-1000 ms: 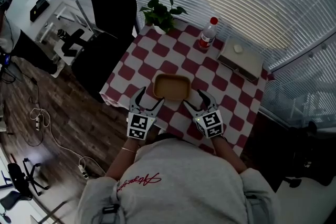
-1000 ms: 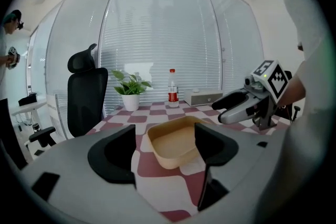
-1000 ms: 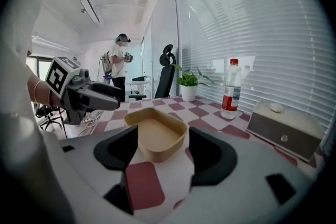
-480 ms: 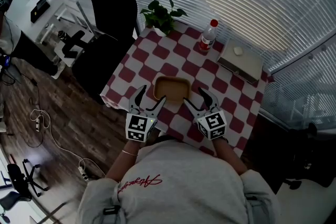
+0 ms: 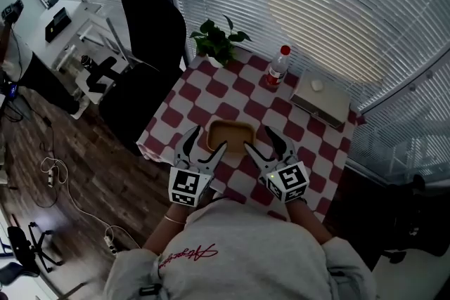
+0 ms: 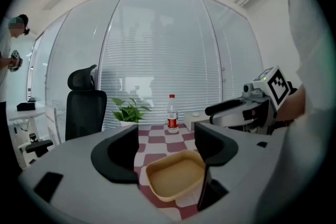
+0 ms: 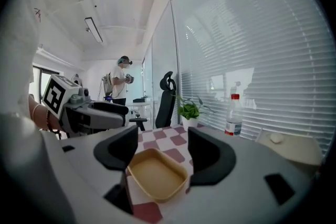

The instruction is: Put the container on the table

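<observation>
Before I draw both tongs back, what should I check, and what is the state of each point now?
1. Container flat on the table: ok.
2. Left tongs open: ok.
3. Right tongs open: ok.
4. Jaws clear of the container's rim: cannot tell; one left jaw overlaps the rim in the left gripper view.
5. Container empty, nothing to spill: ok.
6. Bottle apart from the container: ok.
</observation>
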Motion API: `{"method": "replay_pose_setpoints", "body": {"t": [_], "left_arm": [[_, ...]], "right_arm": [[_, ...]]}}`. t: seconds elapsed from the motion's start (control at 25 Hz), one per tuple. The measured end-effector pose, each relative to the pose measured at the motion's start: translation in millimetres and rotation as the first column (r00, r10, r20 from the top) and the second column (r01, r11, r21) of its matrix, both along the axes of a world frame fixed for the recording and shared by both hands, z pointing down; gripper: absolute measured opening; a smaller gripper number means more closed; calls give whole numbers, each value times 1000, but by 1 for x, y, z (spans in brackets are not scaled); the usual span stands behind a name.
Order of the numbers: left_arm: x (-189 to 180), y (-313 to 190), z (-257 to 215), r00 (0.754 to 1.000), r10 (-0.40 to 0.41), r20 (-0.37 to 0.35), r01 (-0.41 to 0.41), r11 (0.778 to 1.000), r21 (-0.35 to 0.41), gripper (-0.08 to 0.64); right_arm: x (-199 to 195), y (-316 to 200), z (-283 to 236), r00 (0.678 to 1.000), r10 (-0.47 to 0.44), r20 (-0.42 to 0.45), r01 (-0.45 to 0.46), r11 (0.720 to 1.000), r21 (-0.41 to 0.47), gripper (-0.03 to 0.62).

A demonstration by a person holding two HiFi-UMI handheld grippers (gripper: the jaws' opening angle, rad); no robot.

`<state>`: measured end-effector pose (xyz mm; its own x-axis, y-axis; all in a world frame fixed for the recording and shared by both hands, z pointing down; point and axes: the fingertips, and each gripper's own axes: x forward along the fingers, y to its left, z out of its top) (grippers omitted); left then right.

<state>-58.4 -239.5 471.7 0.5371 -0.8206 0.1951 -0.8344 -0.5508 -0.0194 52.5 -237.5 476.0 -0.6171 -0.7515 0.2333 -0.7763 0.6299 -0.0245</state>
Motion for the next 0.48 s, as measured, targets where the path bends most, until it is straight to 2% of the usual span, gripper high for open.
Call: {"method": "replay_pose_setpoints", "body": {"t": [0.16,0.48], "left_arm": [[5,2,-13,1000,22,-3,-22,999,24,339],[5,1,-40,999,9,-39,-7,998,61,339]], "right_arm": [[-4,2,-16,1000,-11,18,10,1000,23,301],[-4,3,-36,999,-5,40,3,999,46,293]]}}
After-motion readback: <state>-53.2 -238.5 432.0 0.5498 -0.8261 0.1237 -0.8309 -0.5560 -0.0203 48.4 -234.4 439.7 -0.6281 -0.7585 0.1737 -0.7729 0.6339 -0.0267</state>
